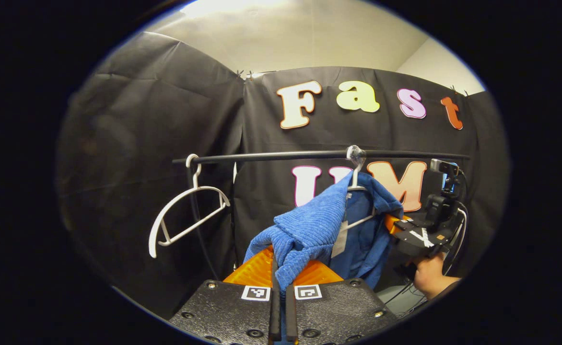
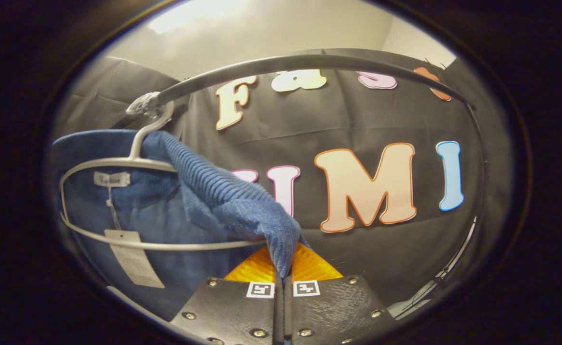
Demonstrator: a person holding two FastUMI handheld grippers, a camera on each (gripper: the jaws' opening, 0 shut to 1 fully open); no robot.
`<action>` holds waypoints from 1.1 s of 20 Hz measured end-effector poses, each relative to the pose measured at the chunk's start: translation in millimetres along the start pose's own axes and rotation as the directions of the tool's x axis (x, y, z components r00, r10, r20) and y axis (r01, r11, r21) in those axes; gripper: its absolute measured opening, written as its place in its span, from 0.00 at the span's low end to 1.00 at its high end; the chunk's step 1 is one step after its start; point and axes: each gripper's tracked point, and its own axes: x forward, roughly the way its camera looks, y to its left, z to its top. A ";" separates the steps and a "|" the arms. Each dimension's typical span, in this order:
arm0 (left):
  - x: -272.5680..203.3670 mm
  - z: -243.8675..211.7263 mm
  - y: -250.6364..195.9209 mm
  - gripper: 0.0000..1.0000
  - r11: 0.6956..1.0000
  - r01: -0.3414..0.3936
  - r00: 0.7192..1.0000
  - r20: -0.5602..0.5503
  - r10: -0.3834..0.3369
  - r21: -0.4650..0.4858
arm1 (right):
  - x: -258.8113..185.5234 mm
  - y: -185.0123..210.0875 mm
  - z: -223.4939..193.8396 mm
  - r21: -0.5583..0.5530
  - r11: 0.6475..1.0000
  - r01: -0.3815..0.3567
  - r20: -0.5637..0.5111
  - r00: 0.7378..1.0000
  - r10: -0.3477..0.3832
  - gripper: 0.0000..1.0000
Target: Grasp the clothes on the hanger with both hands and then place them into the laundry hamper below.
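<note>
Left tongs [image 1: 281,275] and right tongs [image 2: 283,273] pinching blue garment [image 1: 305,230], seemingly on hanger [image 1: 357,191]

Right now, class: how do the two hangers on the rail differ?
The left hanger is bare; the right hanger carries the blue garment. The left hanger hangs tilted, with nothing touching it; the garment on the right hanger is pinched by both the left gripper and the right gripper. Both hook onto the rail.

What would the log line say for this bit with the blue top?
left gripper: shut on blue top | right gripper: shut on blue top | top on hanger | hamper: unseen
</note>
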 end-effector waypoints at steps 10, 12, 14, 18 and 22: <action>23.7 18.6 30.6 0.06 0.997 -0.073 0.996 -0.046 0.075 0.031 | 59.8 -18.3 33.6 0.029 0.999 0.033 0.109 0.993 -0.036 0.00; 30.4 30.9 32.8 0.05 0.996 -0.085 0.996 -0.023 0.086 0.037 | 66.2 -24.8 39.1 0.024 0.999 0.047 0.137 0.989 -0.050 0.00; 32.2 43.9 29.3 0.03 0.993 -0.103 0.995 0.016 0.102 0.050 | 68.3 -26.9 50.3 0.010 0.998 0.054 0.181 0.982 -0.055 0.00; 37.4 54.2 35.4 0.05 0.988 -0.131 0.991 0.035 0.128 0.081 | 80.7 -31.0 67.6 0.016 0.998 0.068 0.236 0.969 -0.069 0.00; 51.9 55.2 38.6 0.06 0.985 -0.122 0.992 0.035 0.118 0.123 | 88.4 -35.1 61.7 0.004 0.996 0.088 0.242 0.966 -0.087 0.04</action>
